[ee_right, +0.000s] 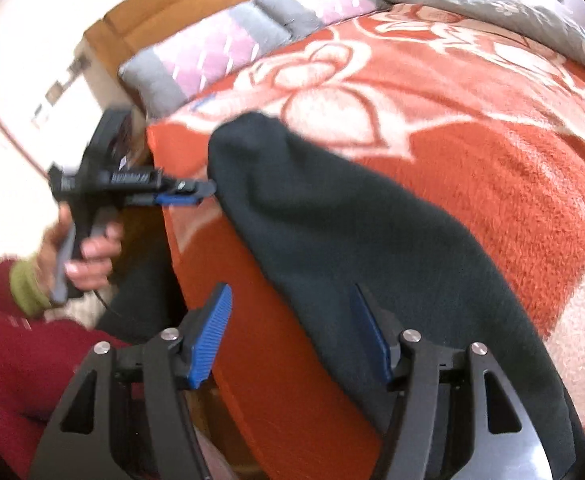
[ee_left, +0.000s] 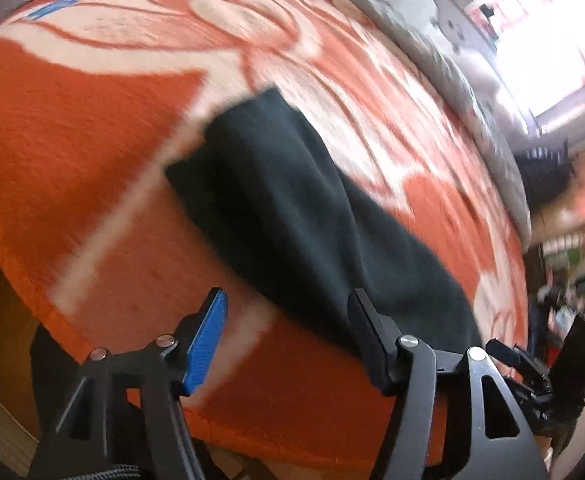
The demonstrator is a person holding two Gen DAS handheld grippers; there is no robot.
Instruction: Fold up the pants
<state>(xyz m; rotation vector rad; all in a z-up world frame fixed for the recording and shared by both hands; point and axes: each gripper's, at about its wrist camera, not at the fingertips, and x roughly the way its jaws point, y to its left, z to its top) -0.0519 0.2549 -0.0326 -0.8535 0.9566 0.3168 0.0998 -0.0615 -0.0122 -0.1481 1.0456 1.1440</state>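
Two views: each is looking along its own tool over the bed.
Left wrist view, tool: the left hand-held gripper (ee_left: 288, 320) is hovering with its jaws spread wide, gripping nothing.
Left wrist view, garment: the dark pants (ee_left: 292, 208) are lying as a long folded strip on the orange flowered blanket (ee_left: 72, 140), near the bed's edge; one fingertip is overlapping the near end of the cloth, and contact cannot be told.
Right wrist view, tool: the right hand-held gripper (ee_right: 292, 320) is also standing wide open and empty, over the strip's near end.
Right wrist view, other tool: the left hand-held gripper (ee_right: 196, 196) is pointing at the strip's far end, its tips just beside the cloth.
Progress: the pants are appearing folded lengthwise already; folding them across their length is probably remaining, and both ends are waiting to be gripped.
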